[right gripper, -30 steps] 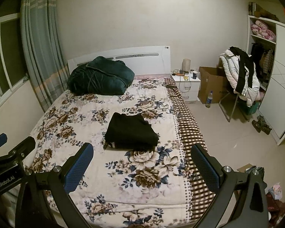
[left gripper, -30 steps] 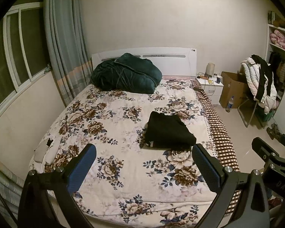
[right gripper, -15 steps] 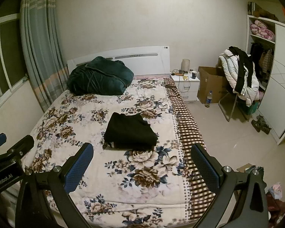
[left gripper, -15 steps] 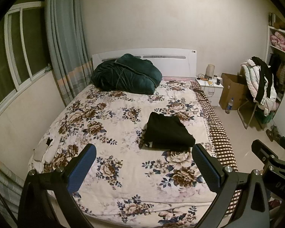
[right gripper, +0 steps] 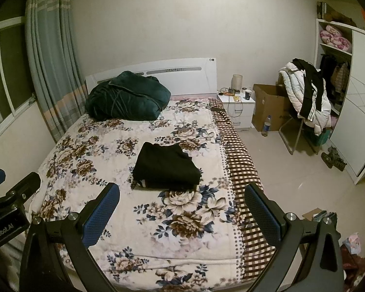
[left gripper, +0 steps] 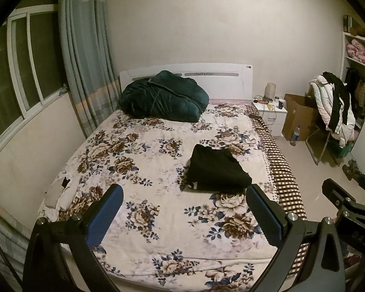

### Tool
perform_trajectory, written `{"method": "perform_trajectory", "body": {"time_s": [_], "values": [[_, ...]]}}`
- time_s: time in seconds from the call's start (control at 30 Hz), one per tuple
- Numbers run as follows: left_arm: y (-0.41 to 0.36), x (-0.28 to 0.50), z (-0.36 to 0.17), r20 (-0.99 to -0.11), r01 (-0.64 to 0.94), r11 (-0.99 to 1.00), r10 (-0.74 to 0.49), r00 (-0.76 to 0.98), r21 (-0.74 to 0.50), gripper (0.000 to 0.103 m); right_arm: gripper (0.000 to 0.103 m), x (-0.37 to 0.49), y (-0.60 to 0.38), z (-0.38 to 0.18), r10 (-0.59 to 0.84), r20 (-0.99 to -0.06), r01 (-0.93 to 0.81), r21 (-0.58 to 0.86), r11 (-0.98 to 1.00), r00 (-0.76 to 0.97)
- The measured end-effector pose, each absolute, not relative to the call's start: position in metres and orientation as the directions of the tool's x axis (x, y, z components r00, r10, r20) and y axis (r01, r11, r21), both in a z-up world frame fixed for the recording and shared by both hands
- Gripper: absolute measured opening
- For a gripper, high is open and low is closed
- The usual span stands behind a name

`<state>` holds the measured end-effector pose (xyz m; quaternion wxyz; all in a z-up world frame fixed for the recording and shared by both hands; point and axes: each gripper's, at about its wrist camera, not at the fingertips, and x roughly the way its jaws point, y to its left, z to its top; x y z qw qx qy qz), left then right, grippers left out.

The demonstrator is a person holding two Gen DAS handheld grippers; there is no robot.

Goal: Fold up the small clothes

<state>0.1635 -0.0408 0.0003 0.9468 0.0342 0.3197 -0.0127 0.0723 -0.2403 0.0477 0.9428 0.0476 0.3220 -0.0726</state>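
A folded black garment [left gripper: 216, 169] lies flat on the floral bedspread [left gripper: 146, 160], right of the bed's middle; it also shows in the right wrist view [right gripper: 166, 168]. My left gripper [left gripper: 183, 194] is open and empty, held above the foot of the bed, short of the garment. My right gripper [right gripper: 181, 193] is open and empty, also above the foot of the bed, short of the garment. Part of the right gripper's body shows at the right edge of the left wrist view [left gripper: 348, 206].
A dark green quilt bundle [left gripper: 163, 97] lies at the headboard. A white nightstand [right gripper: 238, 105], a cardboard box [right gripper: 267, 107] and a chair piled with clothes [right gripper: 306, 97] stand right of the bed. A wardrobe [right gripper: 352, 112] is at far right. Curtains and window are on the left.
Both grippers have drifted slightly back and up from the bed; the garment sits a little higher in view. Jaws stay open.
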Motion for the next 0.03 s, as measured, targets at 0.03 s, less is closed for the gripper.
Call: {"method": "perform_trajectory", "body": {"time_s": [0.03], "values": [[-0.041, 0.164, 0.0009, -0.606, 0.045, 0.997, -0.002, 0.795, 0.056, 0.103, 0.103, 0.0724, -0.2402, 0.0476, -0.106, -0.614, 0.168, 0.044, 0.985, 0.782]]}}
